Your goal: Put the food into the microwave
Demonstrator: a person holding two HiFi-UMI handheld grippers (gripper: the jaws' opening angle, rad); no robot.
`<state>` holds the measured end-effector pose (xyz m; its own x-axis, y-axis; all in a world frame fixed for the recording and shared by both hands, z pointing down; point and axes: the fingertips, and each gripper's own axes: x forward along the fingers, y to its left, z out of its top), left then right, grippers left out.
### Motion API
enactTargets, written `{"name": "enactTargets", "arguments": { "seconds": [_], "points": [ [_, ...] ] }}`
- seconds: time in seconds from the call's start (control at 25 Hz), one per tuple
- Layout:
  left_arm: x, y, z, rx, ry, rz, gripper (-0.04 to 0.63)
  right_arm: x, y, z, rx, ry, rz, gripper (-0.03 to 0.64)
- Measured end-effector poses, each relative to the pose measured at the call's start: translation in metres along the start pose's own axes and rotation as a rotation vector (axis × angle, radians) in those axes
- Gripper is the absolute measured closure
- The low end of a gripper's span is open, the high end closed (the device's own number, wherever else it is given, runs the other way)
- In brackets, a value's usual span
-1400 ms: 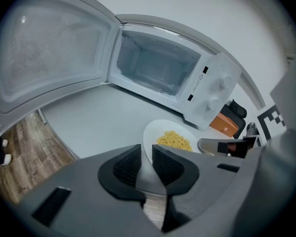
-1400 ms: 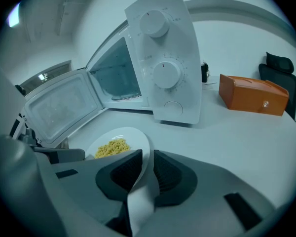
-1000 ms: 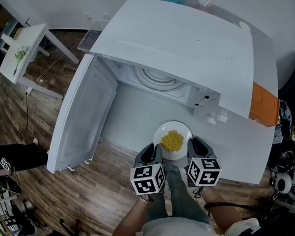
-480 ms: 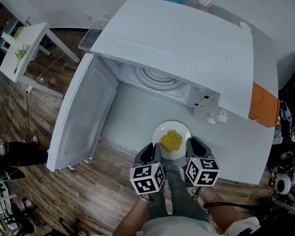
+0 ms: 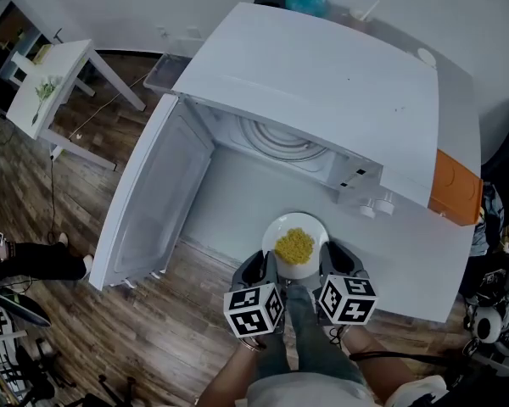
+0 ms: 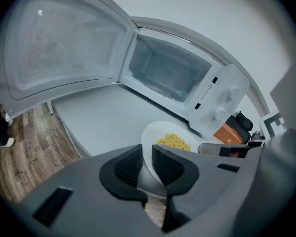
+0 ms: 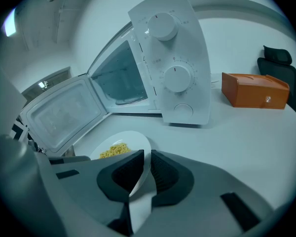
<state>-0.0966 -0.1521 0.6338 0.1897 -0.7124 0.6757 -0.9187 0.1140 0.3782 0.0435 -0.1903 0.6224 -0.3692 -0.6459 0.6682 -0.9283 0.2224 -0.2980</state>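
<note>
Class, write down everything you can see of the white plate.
The plate is round, white and smooth, like glazed ceramic, with a small heap of yellow food at its middle. It sits roughly level in front of the open microwave. The left gripper and right gripper each clamp its rim, on opposite sides.

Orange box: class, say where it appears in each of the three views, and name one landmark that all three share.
Head view: orange box at the right edge, right of the microwave.
Left gripper view: right of centre, small, beyond the panel's lower corner.
Right gripper view: upper right, on the white table.
Shared landmark: the microwave's two-knob panel, left of the box.
</note>
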Motion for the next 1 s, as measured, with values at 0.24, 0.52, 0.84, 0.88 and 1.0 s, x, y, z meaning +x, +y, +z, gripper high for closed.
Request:
{"name": "enactTargets", "arguments": {
  "seconds": [0.24,0.52,0.84,0.88,1.0],
  "points": [
    [-0.006,0.002,0.005,-0.010,-0.013,0.006,0.534,-0.003,0.007,0.004,-0.002,-0.003,0.012,0.562],
    [-0.015,0.005,0.018,-0.019,-0.036,0.014,0.534,-0.007,0.018,0.014,-0.014,-0.012,0.039,0.563],
    [-0.027,0.005,0.030,-0.038,-0.064,0.023,0.534,-0.014,0.029,0.027,-0.032,-0.029,0.062,0.563],
    [-0.029,0.005,0.031,-0.039,-0.066,0.022,0.534,-0.015,0.030,0.029,-0.033,-0.030,0.064,0.563],
    [-0.033,0.004,0.035,-0.042,-0.072,0.021,0.534,-0.020,0.033,0.032,-0.033,-0.038,0.068,0.563]
  ]
}}
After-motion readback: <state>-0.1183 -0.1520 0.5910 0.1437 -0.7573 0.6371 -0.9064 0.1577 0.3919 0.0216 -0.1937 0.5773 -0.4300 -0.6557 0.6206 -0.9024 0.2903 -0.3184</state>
